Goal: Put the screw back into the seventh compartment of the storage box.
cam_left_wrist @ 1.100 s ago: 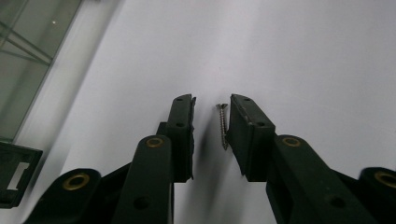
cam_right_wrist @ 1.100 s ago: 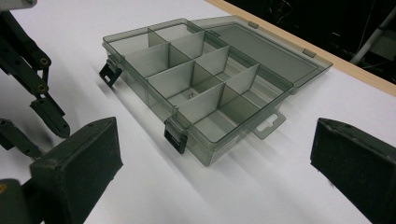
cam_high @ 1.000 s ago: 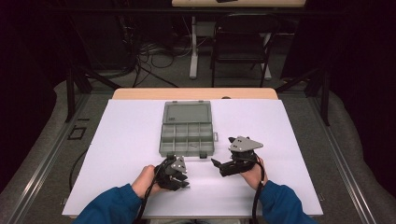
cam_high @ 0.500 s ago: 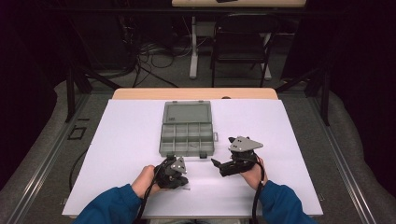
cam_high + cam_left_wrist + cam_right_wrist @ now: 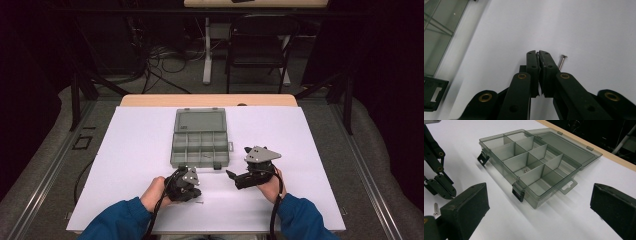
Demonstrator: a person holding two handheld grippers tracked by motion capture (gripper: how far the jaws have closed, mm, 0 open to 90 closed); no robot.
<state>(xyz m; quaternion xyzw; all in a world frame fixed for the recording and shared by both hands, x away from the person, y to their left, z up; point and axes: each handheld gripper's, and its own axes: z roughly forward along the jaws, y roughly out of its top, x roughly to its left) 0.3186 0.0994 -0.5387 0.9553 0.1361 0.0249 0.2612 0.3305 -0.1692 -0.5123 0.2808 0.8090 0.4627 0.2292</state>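
The left gripper [image 5: 539, 53] presses its jaws together on the white sheet [image 5: 135, 150] with nothing visible between them; a screw [image 5: 561, 61] lies just beside its tip. The right gripper [image 5: 536, 202] gapes wide before the open organizer box [image 5: 529, 167], whose far lid is partly cut off. One small screw [image 5: 525, 170] sits in a middle compartment. No writing is legible.

Open compartment box [image 5: 534, 167] lies beyond the right gripper's [image 5: 539, 212] wide-spread fingers [image 5: 466, 207].

Left gripper [image 5: 539, 53] low, jaws pressed together; right gripper [image 5: 537, 202] level, jaws wide apart.
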